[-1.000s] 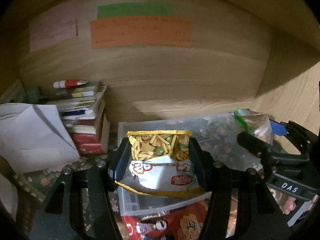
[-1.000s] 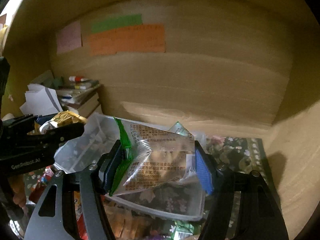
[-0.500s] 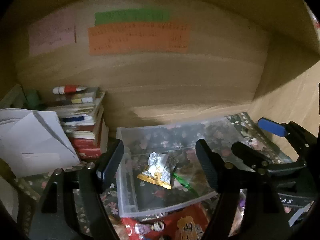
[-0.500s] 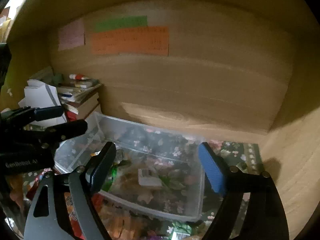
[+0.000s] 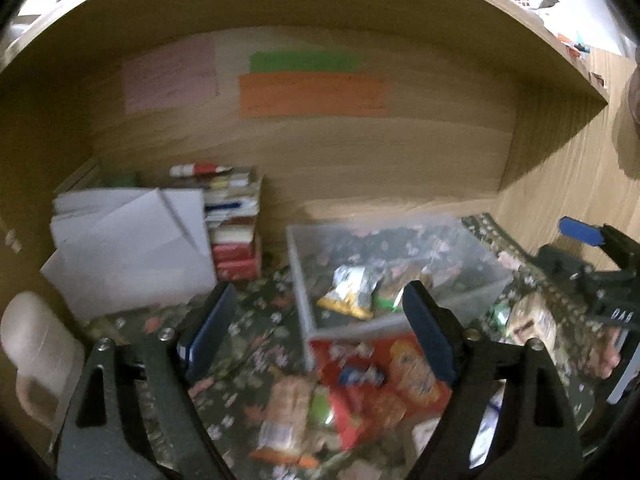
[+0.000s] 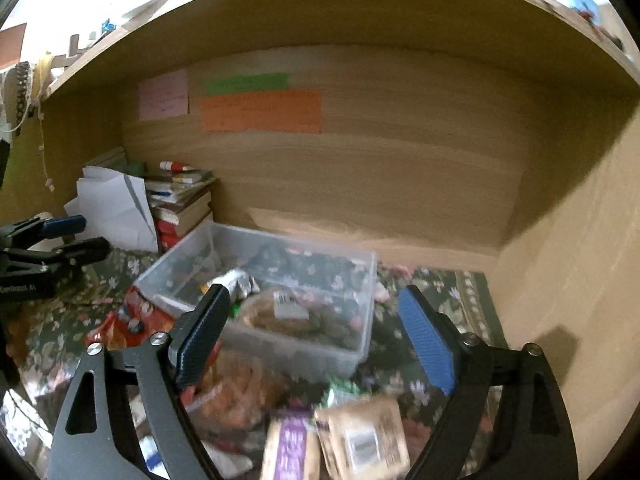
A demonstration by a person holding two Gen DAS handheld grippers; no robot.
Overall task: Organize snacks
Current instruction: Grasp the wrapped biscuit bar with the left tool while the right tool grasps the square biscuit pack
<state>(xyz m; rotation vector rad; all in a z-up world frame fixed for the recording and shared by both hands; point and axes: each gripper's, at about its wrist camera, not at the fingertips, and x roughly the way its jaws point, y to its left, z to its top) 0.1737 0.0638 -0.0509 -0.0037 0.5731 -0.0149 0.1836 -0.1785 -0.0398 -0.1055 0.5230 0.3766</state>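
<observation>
A clear plastic bin (image 5: 312, 328) (image 6: 362, 350) stands on the floral cloth inside a wooden desk nook. In it lie a silver and yellow snack pack (image 5: 350, 290) (image 6: 238, 282) and a clear pack of brown snacks (image 6: 280, 314). My left gripper (image 5: 320, 332) is open and empty, held back from the bin's front left corner. My right gripper (image 6: 314, 338) is open and empty, above the bin's front edge. Loose snacks lie in front of the bin: a red bag (image 5: 384, 376) (image 6: 128, 316), a clear pack (image 5: 284, 416), a tan pack (image 6: 360, 436) and a purple pack (image 6: 290, 448).
A stack of books (image 5: 234, 228) (image 6: 180, 200) and white papers (image 5: 132, 248) (image 6: 116, 208) stand left of the bin. A white mug (image 5: 36, 352) sits at the far left. Coloured notes (image 5: 312, 94) hang on the back wall. A wooden side wall (image 6: 580, 300) closes the right.
Both grippers opened and dropped their snack packs into the bin, then pulled back and up, away from it. The view is now wider and blurred by motion.
</observation>
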